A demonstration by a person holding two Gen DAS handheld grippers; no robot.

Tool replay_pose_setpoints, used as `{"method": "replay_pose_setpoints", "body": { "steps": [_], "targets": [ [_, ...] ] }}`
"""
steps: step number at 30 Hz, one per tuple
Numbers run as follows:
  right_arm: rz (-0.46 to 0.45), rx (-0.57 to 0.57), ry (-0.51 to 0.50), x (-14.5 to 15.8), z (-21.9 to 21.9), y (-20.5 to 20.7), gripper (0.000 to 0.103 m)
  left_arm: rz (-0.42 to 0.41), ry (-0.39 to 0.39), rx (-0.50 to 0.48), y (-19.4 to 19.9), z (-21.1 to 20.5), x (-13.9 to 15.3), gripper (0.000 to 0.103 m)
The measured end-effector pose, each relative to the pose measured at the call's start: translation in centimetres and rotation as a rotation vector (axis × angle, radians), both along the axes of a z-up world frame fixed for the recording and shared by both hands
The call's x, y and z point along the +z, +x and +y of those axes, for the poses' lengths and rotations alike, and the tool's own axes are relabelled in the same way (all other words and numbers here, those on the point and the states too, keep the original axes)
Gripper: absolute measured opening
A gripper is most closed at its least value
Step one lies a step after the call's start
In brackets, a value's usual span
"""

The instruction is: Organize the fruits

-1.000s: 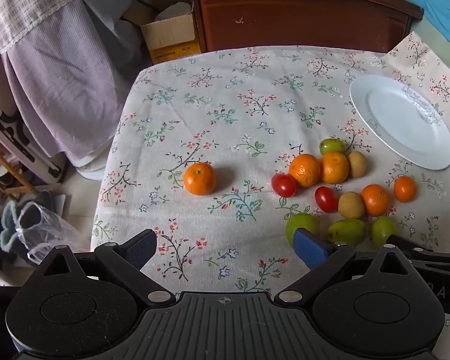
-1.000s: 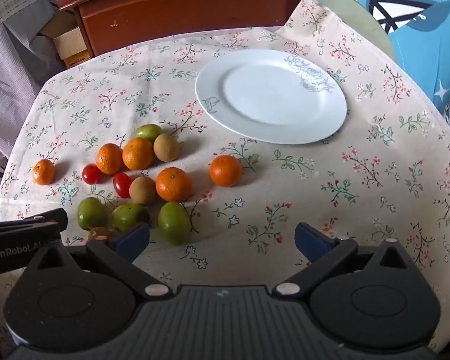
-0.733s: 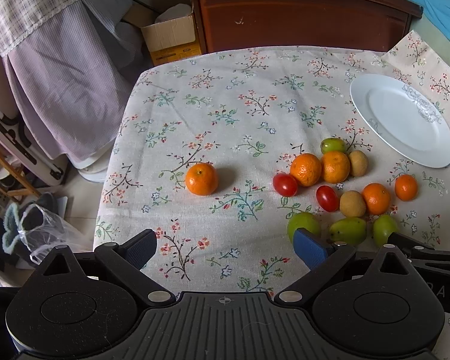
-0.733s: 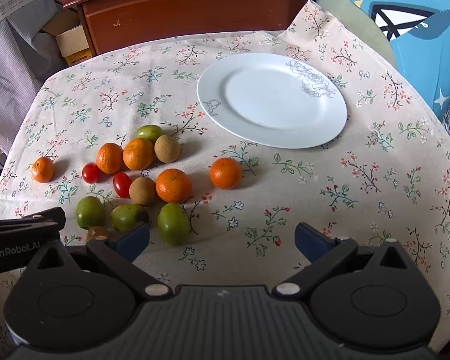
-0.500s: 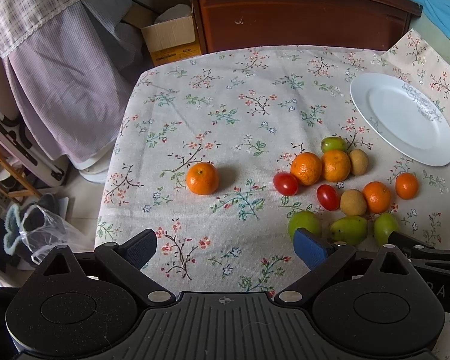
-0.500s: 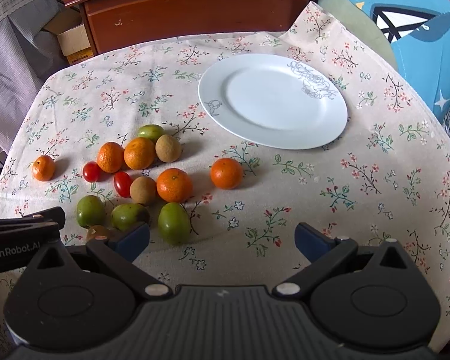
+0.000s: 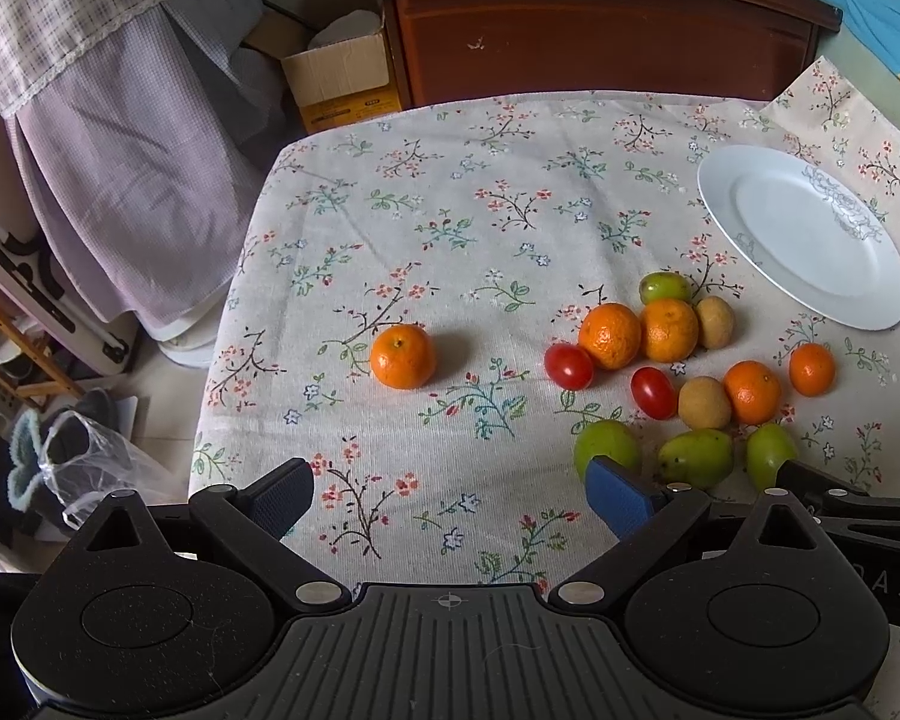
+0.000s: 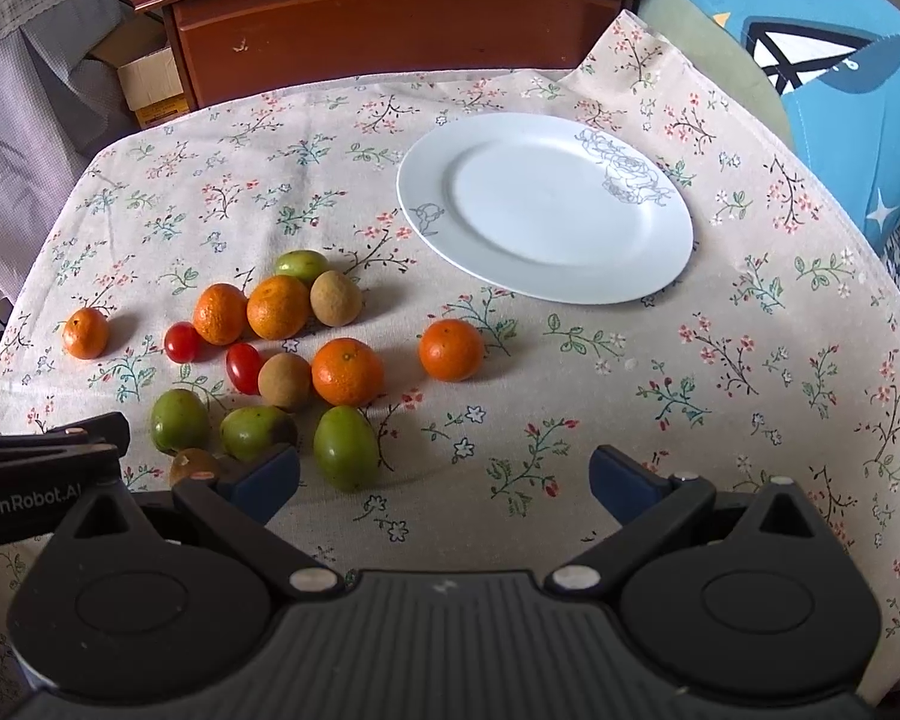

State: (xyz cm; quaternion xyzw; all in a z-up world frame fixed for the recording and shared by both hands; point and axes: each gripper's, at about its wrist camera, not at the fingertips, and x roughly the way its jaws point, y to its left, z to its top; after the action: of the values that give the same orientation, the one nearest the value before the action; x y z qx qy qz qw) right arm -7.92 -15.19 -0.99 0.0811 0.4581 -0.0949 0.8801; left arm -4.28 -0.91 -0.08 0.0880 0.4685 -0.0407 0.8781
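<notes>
Both grippers are held low at the near edge of the counter, nothing yet lifted. The left gripper is seen with jaws spread wide and empty, and the same is seen of the right gripper — wide apart, nothing between them. The fruits are scattered on the floral cloth: a lone mandarin lies just ahead of the left jaws, slightly left of their centre line, well apart from the main cluster further right. The white plate is left bare at the far right. A green oblong fruit lies nearest the right jaws, just left of centre, its long axis pointing near-to-far — probably the easier first pick for that hand.
</notes>
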Motion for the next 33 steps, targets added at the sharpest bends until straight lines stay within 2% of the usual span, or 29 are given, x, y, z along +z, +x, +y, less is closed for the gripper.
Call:
{"method": "replay_pose_setpoints", "body": {
  "steps": [8,33],
  "targets": [
    [-0.004,0.008,-0.021,0.05,0.16,-0.03,0.102,-0.008,0.01,-0.001,-0.19,-0.05,0.08,0.098],
    [0.008,0.014,0.029,0.17,-0.44,-0.48,0.102,-0.008,-0.013,-0.023,-0.5,-0.46,-0.06,0.098]
  ]
}}
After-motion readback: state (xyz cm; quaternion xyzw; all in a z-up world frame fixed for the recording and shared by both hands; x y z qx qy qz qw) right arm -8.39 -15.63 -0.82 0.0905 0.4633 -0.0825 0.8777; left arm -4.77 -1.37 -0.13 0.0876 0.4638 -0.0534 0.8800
